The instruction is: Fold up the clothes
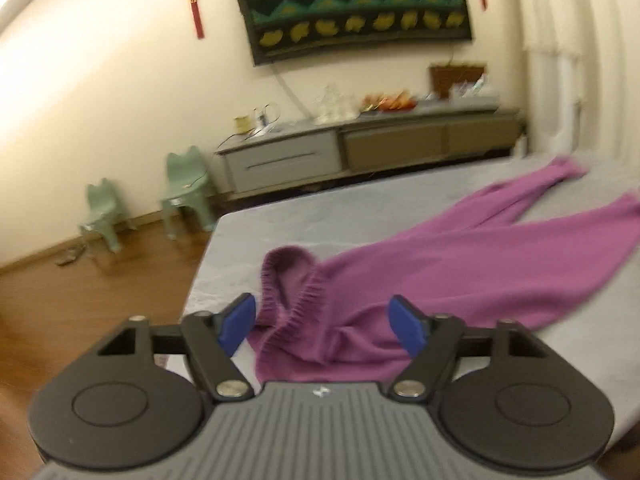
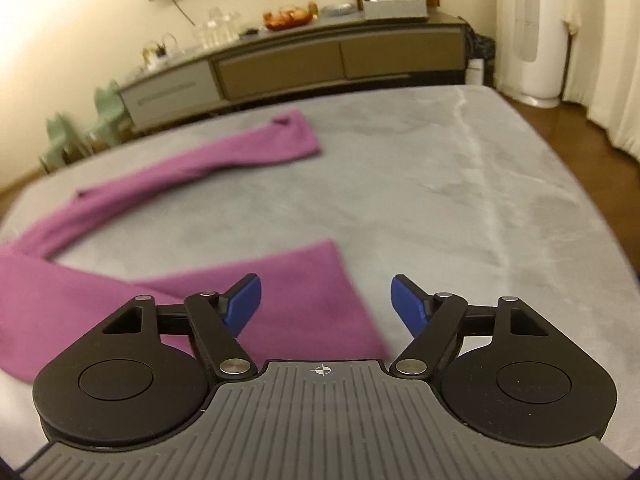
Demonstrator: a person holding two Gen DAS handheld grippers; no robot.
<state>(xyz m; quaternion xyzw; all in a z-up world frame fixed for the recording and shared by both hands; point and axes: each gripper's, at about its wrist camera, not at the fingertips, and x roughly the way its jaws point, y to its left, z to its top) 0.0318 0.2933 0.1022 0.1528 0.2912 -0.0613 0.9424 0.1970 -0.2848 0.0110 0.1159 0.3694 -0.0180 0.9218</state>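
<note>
Hovering over the near edge of the bed (image 2: 460, 184), both grippers are spread wide and hold nothing. Left gripper (image 1: 324, 322): jaws straddle the ribbed collar (image 1: 286, 284) of the purple sweater (image 1: 460, 272), pads clear of the knit. Right gripper (image 2: 326, 306): jaws open above the hem corner (image 2: 320, 280), with bare sheet under the right pad.

Sweater lies spread across the grey bed, body running away from the collar. One sleeve (image 2: 208, 164) trails out long and apart from the body toward the far side; no crisp fold line is visible. Both views are blurred, so the fabric layering cannot be told.

Judgement: garment is laid out, not folded; grippers look poised for a grasp at collar and hem. A grasp would call for lowering and closing on fabric edges without snagging the sheet, and the stray sleeve needs bringing onto the body.

Beyond the bed: cabinet (image 2: 304, 60) along the wall, stools (image 1: 144, 204) on the floor.
</note>
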